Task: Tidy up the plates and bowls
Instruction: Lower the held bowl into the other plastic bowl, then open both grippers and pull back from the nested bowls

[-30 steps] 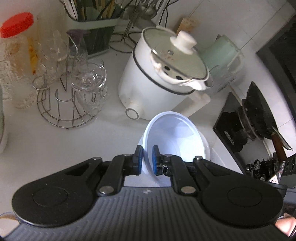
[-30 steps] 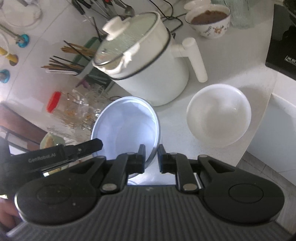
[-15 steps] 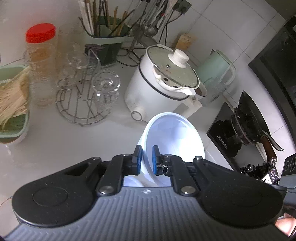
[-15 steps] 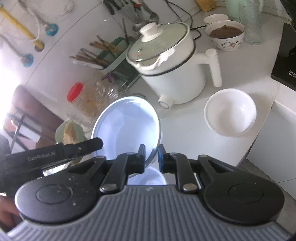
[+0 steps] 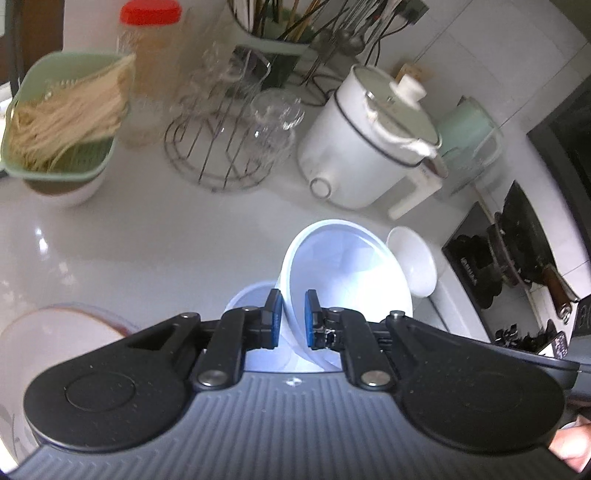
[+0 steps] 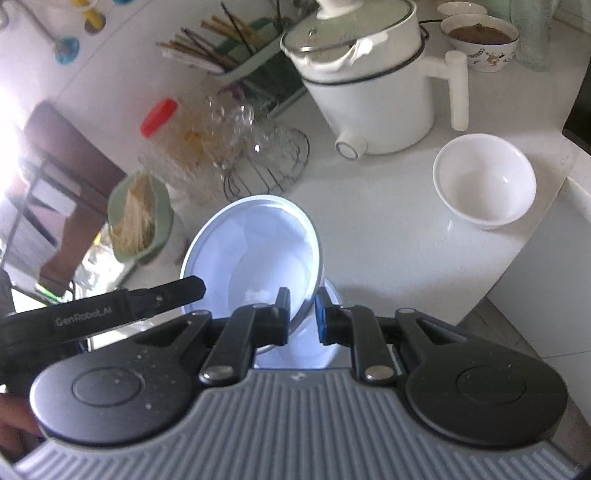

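A pale bluish-white bowl [image 5: 343, 273] [image 6: 258, 251] hangs tilted above the white counter, gripped at opposite sides of its rim. My left gripper [image 5: 293, 317] is shut on the near rim. My right gripper [image 6: 303, 314] is shut on the other side, and the left gripper's finger [image 6: 184, 291] shows across from it. Directly under the held bowl lies a second pale bowl [image 5: 251, 295] [image 6: 325, 350], mostly hidden. A white bowl [image 6: 484, 181] [image 5: 413, 262] stands alone on the counter further right. A white plate [image 5: 55, 339] with a dark rim sits at the lower left.
Behind stand a white electric pot [image 5: 369, 147] [image 6: 373, 92], a wire rack of glasses [image 5: 221, 147], a red-lidded jar [image 5: 151, 14] and a green basket of noodles [image 5: 62, 118]. A black stove [image 5: 517, 266] is at the right. The counter edge [image 6: 517, 258] curves near the white bowl.
Both grippers have carried the bowl left along the counter, away from the pot. The green basket, the plate and the second bowl beneath have come into view.
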